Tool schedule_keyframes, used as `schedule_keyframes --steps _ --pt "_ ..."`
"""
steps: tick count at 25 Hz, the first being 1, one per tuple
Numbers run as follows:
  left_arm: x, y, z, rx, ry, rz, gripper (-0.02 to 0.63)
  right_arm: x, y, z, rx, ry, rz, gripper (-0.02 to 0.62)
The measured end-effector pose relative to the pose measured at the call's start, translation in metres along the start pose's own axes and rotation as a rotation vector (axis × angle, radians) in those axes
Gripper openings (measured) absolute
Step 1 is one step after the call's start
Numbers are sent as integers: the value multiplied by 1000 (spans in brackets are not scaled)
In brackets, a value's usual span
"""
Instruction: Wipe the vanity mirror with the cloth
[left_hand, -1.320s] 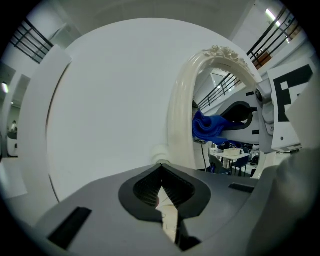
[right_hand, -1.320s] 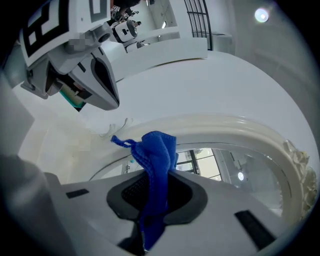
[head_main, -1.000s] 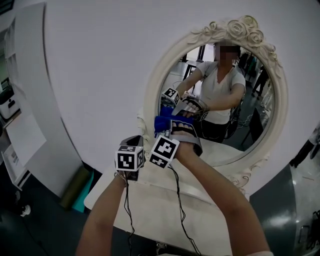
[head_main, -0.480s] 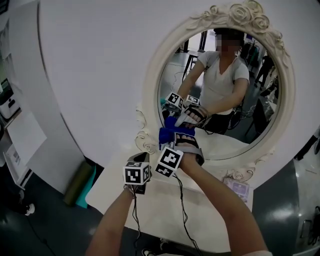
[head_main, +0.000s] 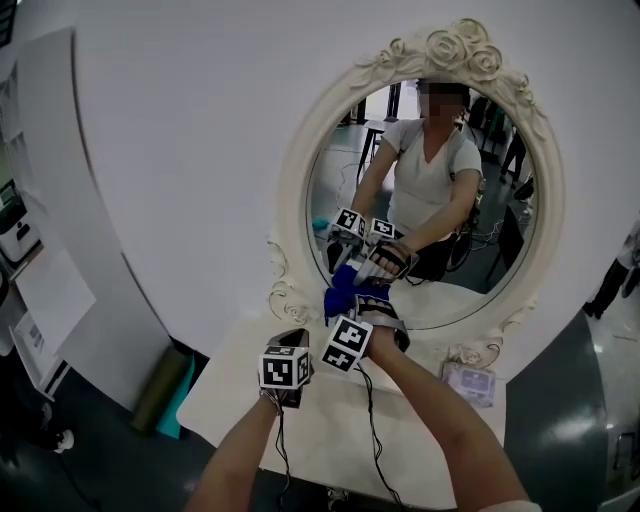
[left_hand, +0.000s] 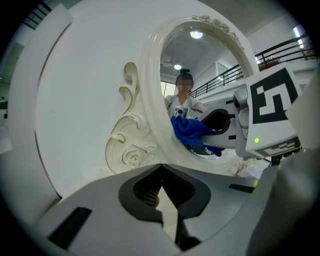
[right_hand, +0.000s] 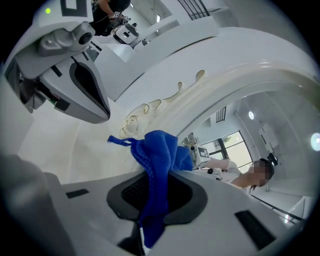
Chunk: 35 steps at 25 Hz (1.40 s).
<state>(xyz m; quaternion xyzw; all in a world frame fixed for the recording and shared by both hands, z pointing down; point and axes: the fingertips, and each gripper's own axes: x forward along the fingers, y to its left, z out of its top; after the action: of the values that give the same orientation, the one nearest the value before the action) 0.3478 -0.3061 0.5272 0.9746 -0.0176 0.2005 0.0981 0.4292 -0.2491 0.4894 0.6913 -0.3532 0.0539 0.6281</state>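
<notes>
- Head view: the vanity mirror (head_main: 420, 190) stood upright at the far edge of the white counter (head_main: 230, 392), its oval cream frame carved with roses along the top.
- The right tongs (head_main: 364, 301) reached towards the lower left of the glass. A blue cloth (head_main: 340, 297) was bunched at their tip, against the glass just inside the frame.
- The left tongs (head_main: 290, 342) hung nearer and to the left, above the counter and apart from the mirror.
- Left gripper view: the left tongs (left_hand: 161, 167) had their tips together with nothing between them and pointed at the scrolled foot of the mirror (left_hand: 150, 100).
- The cloth (left_hand: 187, 130) lay beyond, on the glass by the frame's inner edge.
- Right gripper view: the right tongs (right_hand: 157, 175) were clamped on the cloth (right_hand: 160, 150). It rose in a crumpled wad past their tips, and a strip trailed back between them.
- The mirror (right_hand: 240, 90) curved across the far right, and the left tongs (right_hand: 85, 90) showed at the upper left.
</notes>
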Motion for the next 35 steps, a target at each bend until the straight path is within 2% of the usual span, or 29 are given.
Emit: schedule_keyframes --steps 3,8,15,21,27,35 --pt "-5 -5 34 8 -57 -6 5 -15 -19 -1 25 -11 -12 66" --pt "-25 -14 123 45 -181 10 5 -57 -78 -4 29 -28 -78 66" --pt "-62 -49 246 117 -316 34 5 -146 -200 -9 -27 -21 -293 66" --pt "-92 -92 342 190 -428 15 5 -223 -299 -10 -109 10 -474 66" --pt "-114 -136 401 275 -491 -1 5 -264 -360 -1 -141 30 -568 66" --pt "-129 -161 455 307 -569 -42 5 -270 -396 -2 -165 64 -585 66"
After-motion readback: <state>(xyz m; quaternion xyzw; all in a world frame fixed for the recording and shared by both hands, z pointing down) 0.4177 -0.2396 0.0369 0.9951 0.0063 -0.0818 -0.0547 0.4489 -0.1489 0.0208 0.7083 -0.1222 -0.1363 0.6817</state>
